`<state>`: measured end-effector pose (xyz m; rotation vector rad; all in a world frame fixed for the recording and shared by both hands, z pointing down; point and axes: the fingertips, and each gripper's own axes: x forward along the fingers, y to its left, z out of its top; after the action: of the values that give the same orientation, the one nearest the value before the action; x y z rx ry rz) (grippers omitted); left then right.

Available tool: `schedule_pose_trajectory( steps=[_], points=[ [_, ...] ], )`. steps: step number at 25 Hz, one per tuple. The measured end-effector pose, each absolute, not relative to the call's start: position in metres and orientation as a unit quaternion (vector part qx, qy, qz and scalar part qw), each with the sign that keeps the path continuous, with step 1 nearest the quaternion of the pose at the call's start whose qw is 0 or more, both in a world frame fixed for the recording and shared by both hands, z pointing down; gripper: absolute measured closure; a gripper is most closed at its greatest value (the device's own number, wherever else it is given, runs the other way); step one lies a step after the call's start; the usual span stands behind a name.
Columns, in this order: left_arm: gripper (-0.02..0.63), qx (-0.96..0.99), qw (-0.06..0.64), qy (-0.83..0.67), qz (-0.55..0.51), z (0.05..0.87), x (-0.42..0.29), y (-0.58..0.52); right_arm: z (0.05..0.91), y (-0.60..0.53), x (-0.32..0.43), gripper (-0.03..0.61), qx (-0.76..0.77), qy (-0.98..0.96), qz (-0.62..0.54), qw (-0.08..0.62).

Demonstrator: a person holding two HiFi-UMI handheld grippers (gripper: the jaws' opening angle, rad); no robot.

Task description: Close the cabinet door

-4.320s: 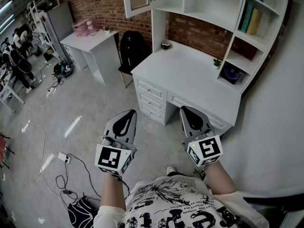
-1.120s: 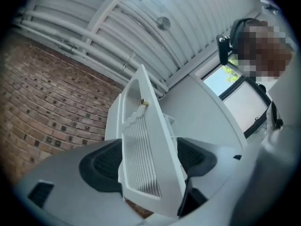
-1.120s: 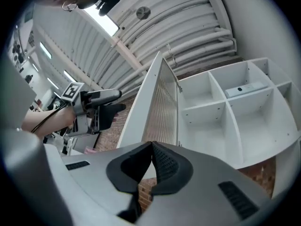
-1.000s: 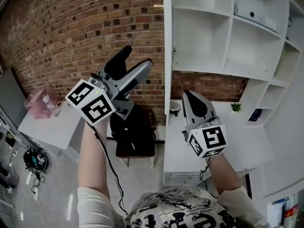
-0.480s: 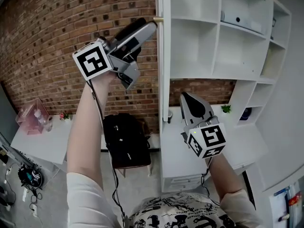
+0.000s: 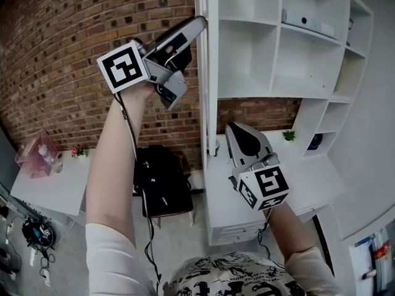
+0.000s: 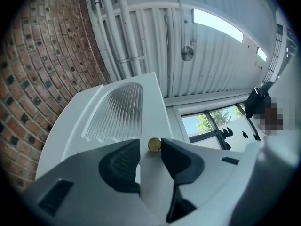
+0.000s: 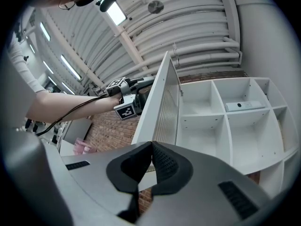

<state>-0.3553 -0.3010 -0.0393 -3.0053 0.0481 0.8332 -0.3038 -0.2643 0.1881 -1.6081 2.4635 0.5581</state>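
Observation:
The white cabinet door stands open, seen edge-on in the head view. My left gripper is raised to its upper edge. In the left gripper view the door's ribbed glass panel lies beyond the jaws. A small brass knob sits between the tips of the left gripper. Its jaws have just been closing; the knob touches one tip and a small gap shows on the other side. My right gripper hangs lower, in front of the desk, shut and empty. The right gripper view shows the door from below.
Open white shelves lie right of the door, with a flat white box on an upper shelf. A white desk stands below them. A black chair with a bag sits by the brick wall.
My left gripper has risen to the door's upper edge and rolled, and its jaws have narrowed around the knob. The right gripper has barely moved.

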Motion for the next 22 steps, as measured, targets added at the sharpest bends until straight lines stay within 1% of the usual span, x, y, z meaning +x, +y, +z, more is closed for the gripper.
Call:
schedule_pose_trajectory(
  steps=[3, 11, 22],
  points=[
    [0.523, -0.962, 0.011, 0.006, 0.274, -0.038, -0.35, -0.296, 0.194, -0.266, -0.298, 0.563, -0.537, 0.82, 0.184, 0.069],
    [0.525, -0.962, 0.006, 0.006, 0.273, -0.043, -0.341, -0.295, 0.197, -0.278, -0.277, 0.563, -0.551, 0.817, 0.162, 0.058],
    [0.523, -0.968, 0.052, 0.064, 0.238, -0.034, -0.257, -0.297, 0.215, -0.307, -0.194, 0.563, -0.546, 0.822, 0.149, 0.065]
  ],
)
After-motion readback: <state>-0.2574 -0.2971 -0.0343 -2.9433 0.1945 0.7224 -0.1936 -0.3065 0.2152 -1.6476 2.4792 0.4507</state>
